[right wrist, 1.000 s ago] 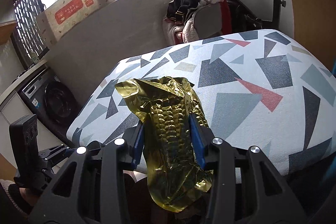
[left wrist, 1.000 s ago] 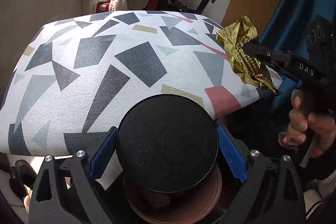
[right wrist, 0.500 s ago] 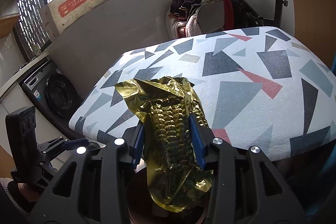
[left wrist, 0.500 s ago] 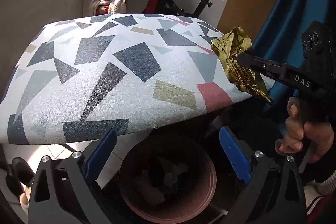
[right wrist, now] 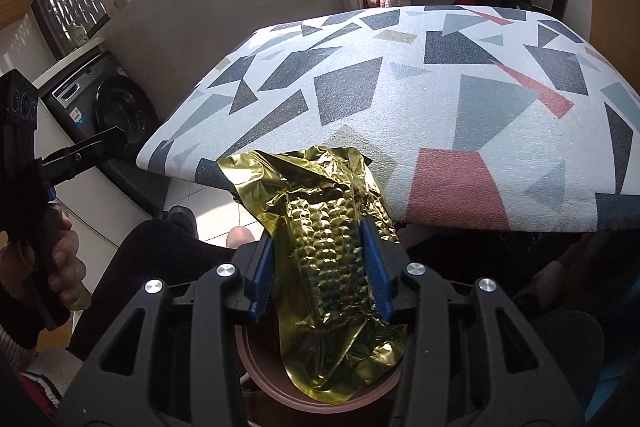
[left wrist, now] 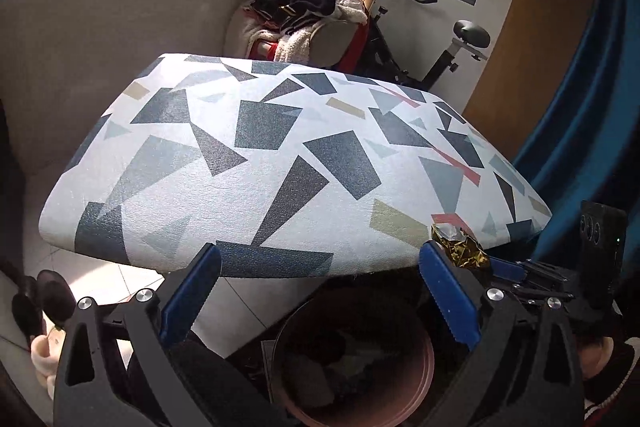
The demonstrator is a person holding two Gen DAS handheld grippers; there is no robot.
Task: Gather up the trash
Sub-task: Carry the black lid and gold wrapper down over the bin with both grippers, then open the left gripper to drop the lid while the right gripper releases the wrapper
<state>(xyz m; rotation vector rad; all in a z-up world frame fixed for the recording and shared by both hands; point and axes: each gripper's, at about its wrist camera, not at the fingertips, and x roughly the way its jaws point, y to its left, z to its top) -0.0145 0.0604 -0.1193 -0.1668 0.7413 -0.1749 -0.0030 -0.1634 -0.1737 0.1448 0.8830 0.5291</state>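
Note:
A crumpled gold foil wrapper [right wrist: 324, 267] sits between the blue pads of my right gripper [right wrist: 316, 233], which is shut on it. Its lower end hangs over the rim of a round brown bin [right wrist: 256, 367] under the table's front edge. In the left wrist view the bin [left wrist: 430, 359] lies below, with trash inside. My left gripper [left wrist: 318, 251] stands wide open with nothing between its jaws. To its right the wrapper [left wrist: 460, 247] shows in the right gripper [left wrist: 500, 263]. The left gripper [right wrist: 108, 143], in a hand, is at the left of the right wrist view.
A table with a patterned cloth [left wrist: 280, 155] overhangs the bin. Behind it stand a chair piled with clothes [left wrist: 304, 11] and an exercise bike [left wrist: 460, 39]. A washing machine [right wrist: 108, 107] is at the left, a blue curtain [left wrist: 580, 107] at the right. The person's dark-clad leg [right wrist: 152, 259] is beside the bin.
The black round lid that sat between the left gripper's jaws is gone and the bin is uncovered. The left gripper pulled back and up. The right gripper sank with the wrapper toward the bin.

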